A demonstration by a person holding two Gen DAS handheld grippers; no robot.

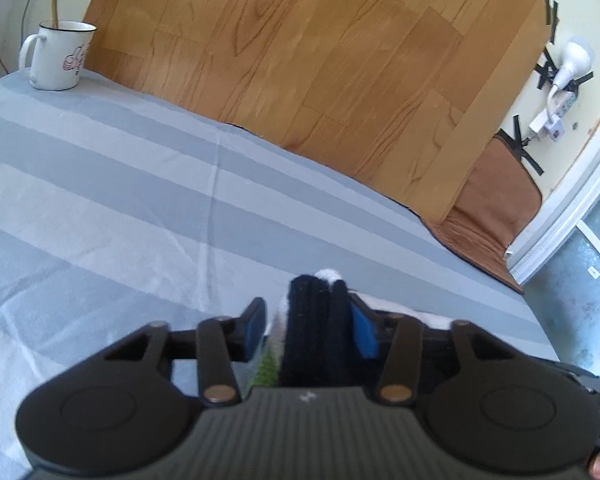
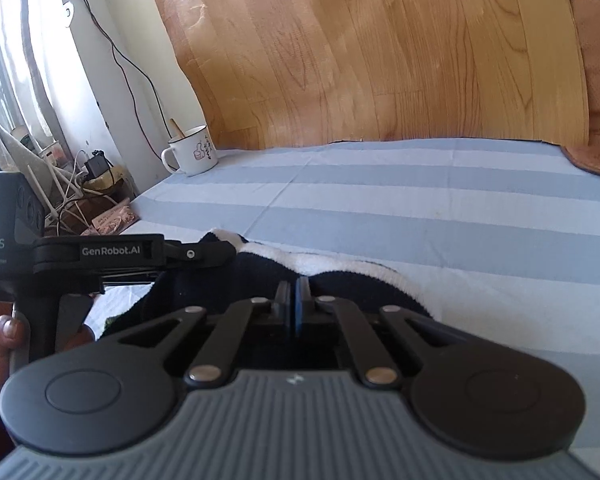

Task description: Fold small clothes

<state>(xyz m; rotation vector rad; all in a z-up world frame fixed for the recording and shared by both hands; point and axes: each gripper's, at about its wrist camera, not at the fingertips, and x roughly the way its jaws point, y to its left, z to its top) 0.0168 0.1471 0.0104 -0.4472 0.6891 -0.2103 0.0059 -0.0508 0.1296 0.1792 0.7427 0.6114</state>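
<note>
A small black and white garment (image 2: 340, 276) lies on the grey-blue striped sheet (image 2: 420, 208). In the left wrist view a bunched black fold of it (image 1: 316, 328), with white and a bit of green, stands between the fingers of my left gripper (image 1: 308, 326); the jaws are apart and the cloth touches the right blue pad (image 1: 364, 330). My right gripper (image 2: 296, 300) has its jaws pressed together at the garment's near edge; whether cloth is pinched between them is hidden. The left gripper (image 2: 216, 254) shows at the left in the right wrist view, over the garment's left end.
A white enamel mug (image 1: 58, 56) with a wooden stick stands at the sheet's far left corner; it also shows in the right wrist view (image 2: 192, 156). A wood-pattern board (image 1: 300, 60) leans behind the sheet. A brown cushion (image 1: 496, 208) lies at the right. Cables and clutter (image 2: 80, 184) sit off the left edge.
</note>
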